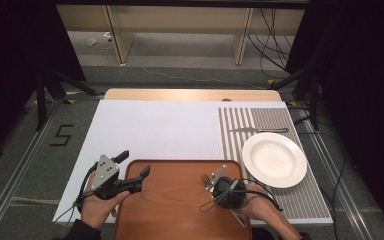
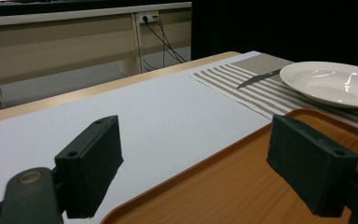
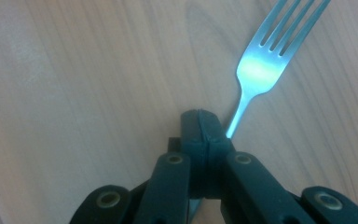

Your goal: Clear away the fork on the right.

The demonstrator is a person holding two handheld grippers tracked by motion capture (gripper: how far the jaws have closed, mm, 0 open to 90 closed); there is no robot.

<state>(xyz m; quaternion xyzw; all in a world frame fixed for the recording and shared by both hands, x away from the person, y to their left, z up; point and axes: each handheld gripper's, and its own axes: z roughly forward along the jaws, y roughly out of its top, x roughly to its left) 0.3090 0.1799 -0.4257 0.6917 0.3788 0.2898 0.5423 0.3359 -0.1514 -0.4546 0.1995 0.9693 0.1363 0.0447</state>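
The right tongs (image 3: 204,135) are closed on the neck of a fork (image 3: 261,70), the jaws pressed together with the handle pinched between them. In the right gripper view the tines run up and to the right, away from the jaw tips, over the wood grain of the tray (image 3: 74,93), so the fork's long axis lies at a slant to the tongs' own line rather than along it. In the high view the right tongs (image 1: 217,182) sit over the brown tray (image 1: 180,220), with the fork (image 1: 207,178) poking out toward the far left.

The left tongs (image 2: 209,163) stand wide open with nothing between them, straddling the tray's near-left rim (image 2: 205,158); in the high view they (image 1: 135,167) rest at that left edge.

Outward to the right, a white plate (image 1: 274,160) lies on a striped placemat (image 1: 300,200), and a knife (image 1: 259,130) lies crosswise just beyond the plate. The white tabletop (image 1: 160,130) stretches to the left. The placemat lies to the right of the fork, and the right hand, already holding the fork, is much the nearer; carrying it there would likely mean a sweep rightward off the tray.
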